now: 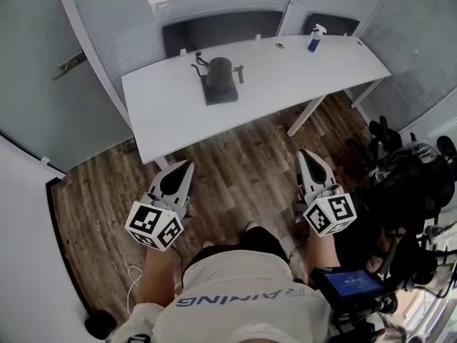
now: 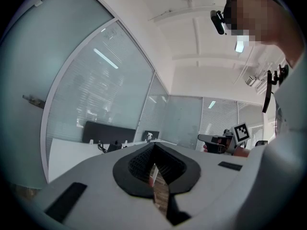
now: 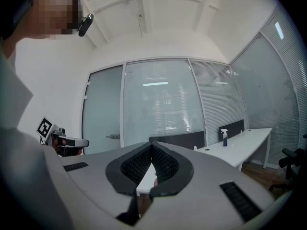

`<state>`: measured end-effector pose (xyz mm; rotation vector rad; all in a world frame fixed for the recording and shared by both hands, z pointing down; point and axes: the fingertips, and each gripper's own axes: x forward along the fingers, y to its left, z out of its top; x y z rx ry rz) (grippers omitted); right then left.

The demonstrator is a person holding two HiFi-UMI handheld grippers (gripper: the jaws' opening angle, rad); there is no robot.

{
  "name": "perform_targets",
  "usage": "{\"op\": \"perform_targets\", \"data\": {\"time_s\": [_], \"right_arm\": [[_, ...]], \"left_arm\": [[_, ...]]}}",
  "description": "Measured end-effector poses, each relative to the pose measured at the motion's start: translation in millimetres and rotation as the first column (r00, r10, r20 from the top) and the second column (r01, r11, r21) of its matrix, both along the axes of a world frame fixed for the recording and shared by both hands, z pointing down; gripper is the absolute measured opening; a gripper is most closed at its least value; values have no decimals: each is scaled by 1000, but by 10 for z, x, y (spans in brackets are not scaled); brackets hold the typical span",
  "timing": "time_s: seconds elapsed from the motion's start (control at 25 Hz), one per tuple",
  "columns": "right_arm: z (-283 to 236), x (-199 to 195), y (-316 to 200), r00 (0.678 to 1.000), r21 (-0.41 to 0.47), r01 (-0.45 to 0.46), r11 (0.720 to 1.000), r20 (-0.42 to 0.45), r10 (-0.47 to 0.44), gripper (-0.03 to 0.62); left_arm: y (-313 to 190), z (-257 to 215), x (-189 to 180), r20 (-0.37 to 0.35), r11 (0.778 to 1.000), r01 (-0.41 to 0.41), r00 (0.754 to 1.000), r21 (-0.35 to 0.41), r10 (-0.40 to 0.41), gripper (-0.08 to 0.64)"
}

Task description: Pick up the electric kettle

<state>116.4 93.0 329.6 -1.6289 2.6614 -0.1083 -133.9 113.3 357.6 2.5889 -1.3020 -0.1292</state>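
Note:
The black electric kettle stands upright on a dark base near the far middle of the white table. Both grippers hang well short of the table, over the wooden floor. My left gripper is shut with nothing in it, and so is my right gripper. In the left gripper view the closed jaws point toward the table, and the kettle shows small at the far left. The right gripper view has its closed jaws covering the kettle.
A blue spray bottle stands at the table's far right edge. Black screens and glass walls back the table. Black office chairs crowd the right side. A small screen device sits by my right hip.

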Motion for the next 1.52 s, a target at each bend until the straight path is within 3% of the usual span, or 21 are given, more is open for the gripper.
{"op": "perform_targets", "data": {"time_s": [0.36, 0.64, 1.0, 1.24, 1.52], "right_arm": [[110, 109, -717, 994, 39, 75, 996, 78, -78, 11], [100, 588, -1601, 988, 74, 98, 992, 113, -106, 11], [335, 1248, -2585, 984, 31, 128, 991, 117, -131, 12], [528, 1328, -2989, 979, 2, 156, 988, 130, -155, 12], [554, 1082, -3324, 980, -6, 158, 987, 123, -156, 12]], "left_arm": [[-644, 116, 212, 46, 999, 35, 998, -34, -34, 12], [-1481, 26, 551, 49, 992, 121, 992, -26, -120, 12], [-2384, -22, 1077, 84, 968, 249, 965, 0, -248, 13], [-2665, 119, 1207, 125, 963, 268, 957, -23, -263, 13], [-2973, 132, 982, 120, 963, 269, 957, -26, -264, 12]]}}
